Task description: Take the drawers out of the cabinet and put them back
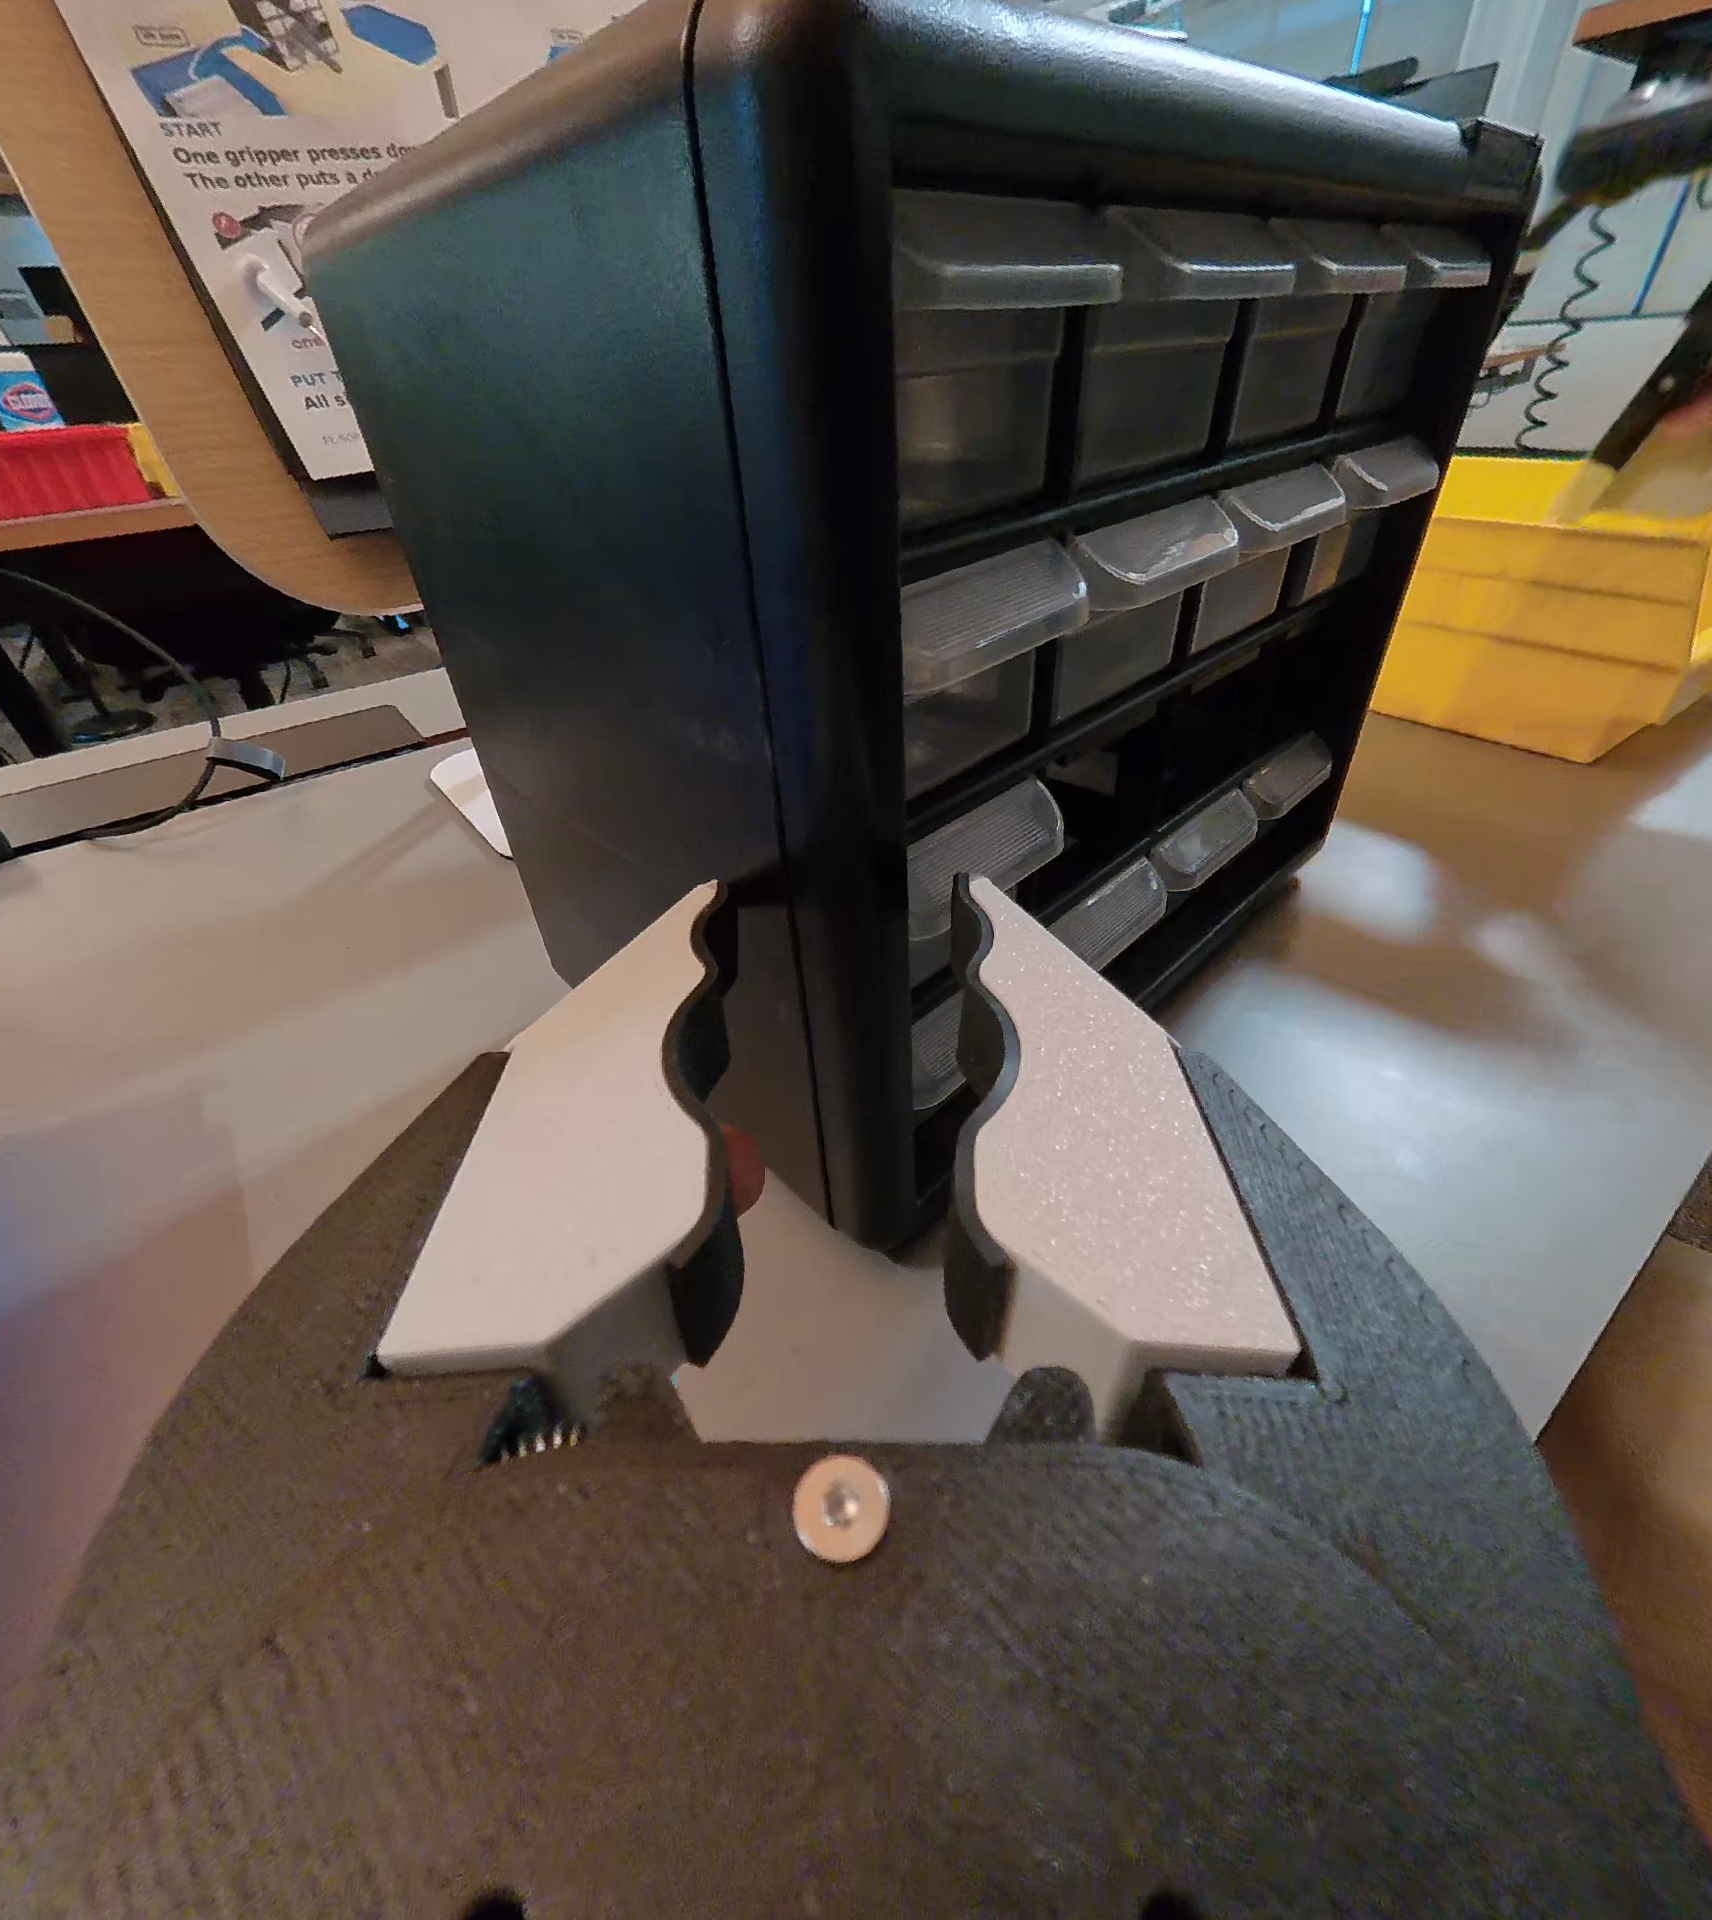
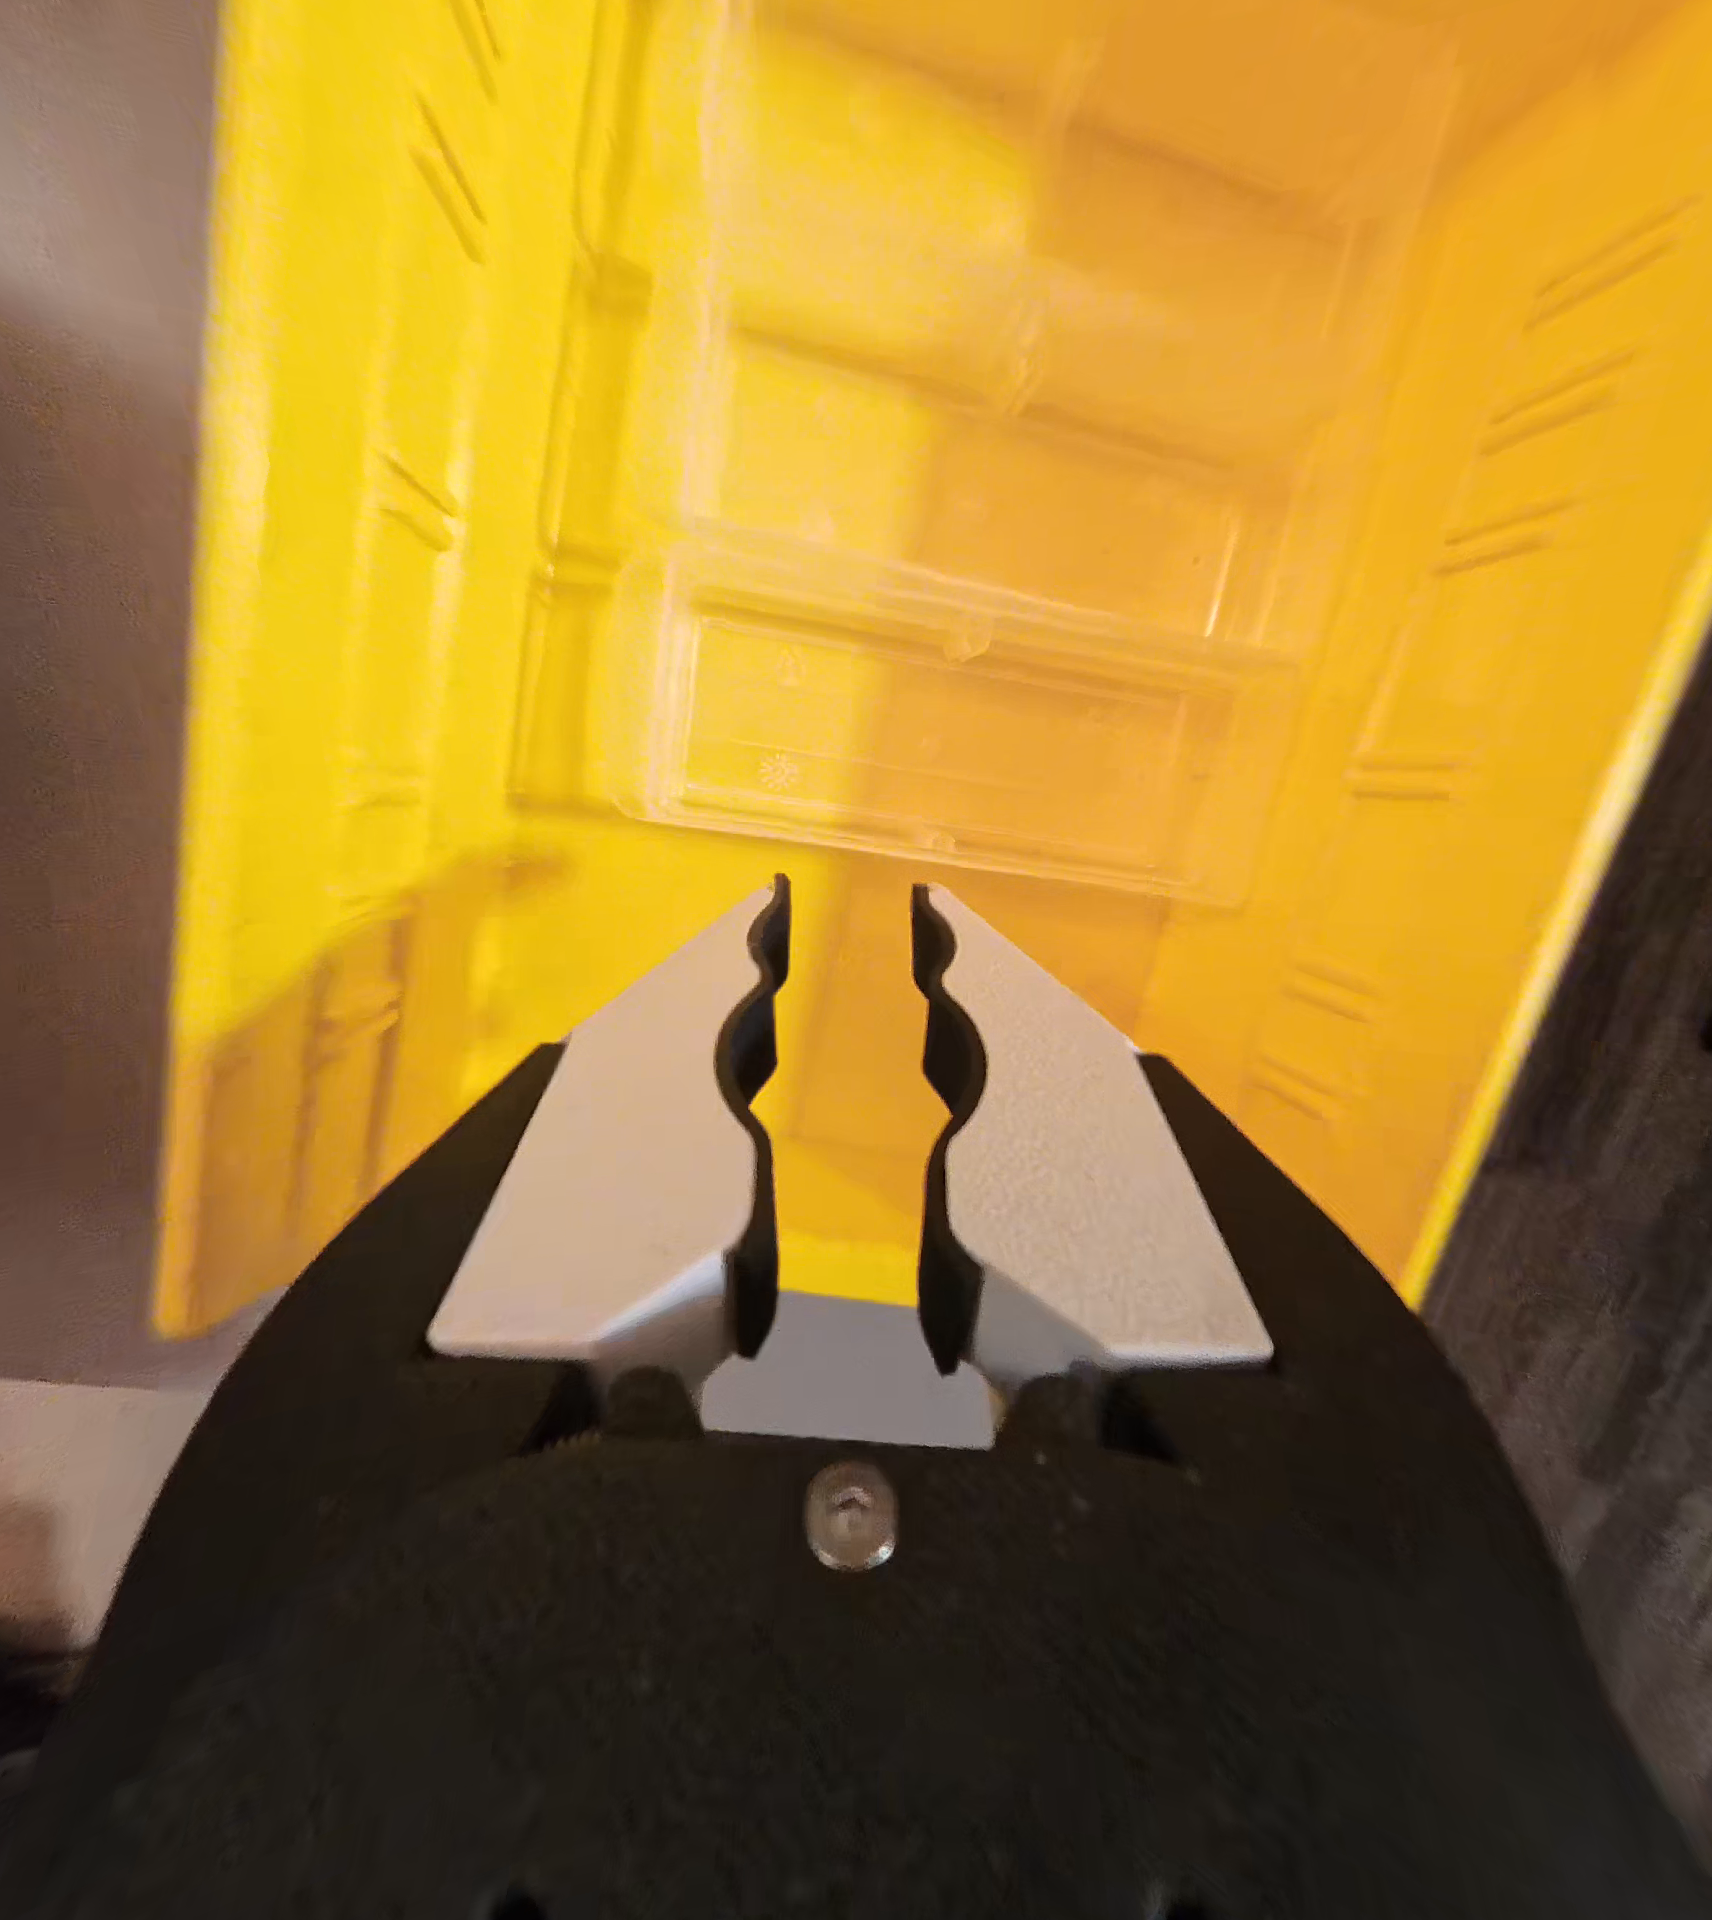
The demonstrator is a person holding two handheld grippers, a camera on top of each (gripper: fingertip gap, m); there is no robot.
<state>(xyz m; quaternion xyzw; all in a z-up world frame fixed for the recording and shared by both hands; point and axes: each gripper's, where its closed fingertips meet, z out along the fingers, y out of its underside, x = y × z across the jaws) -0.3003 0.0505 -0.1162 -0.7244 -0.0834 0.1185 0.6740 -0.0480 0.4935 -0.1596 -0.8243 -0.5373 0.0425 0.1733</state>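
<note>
The left tongs (image 1: 836,914) are straddling the near vertical corner of the black drawer cabinet (image 1: 561,499), one finger along its side wall and the other at its front edge, and they are pressing on that corner rather than hanging free. The cabinet is standing upright on the desk (image 1: 1454,987), with bare surface lying open in front of its drawer face. Clear plastic drawers (image 1: 997,343) are sitting in its slots: four across the top row and four across the second. Lower down at least one slot (image 1: 1143,758) is gaping dark and empty; the count there is hard to make out.

A yellow bin (image 1: 1538,644) is resting on the desk well to the right of the cabinet, and the right tongs (image 1: 1662,384) are reaching down into it from above.

In the right wrist view, the right tongs (image 2: 847,883) are standing apart and gripping nothing, poised just short of a clear drawer (image 2: 945,727) lying on the bin floor. A second clear drawer (image 2: 1039,364) is lying beyond it, blurred. The yellow bin walls (image 2: 332,623) are closing in on both sides, leaving only a narrow channel.
</note>
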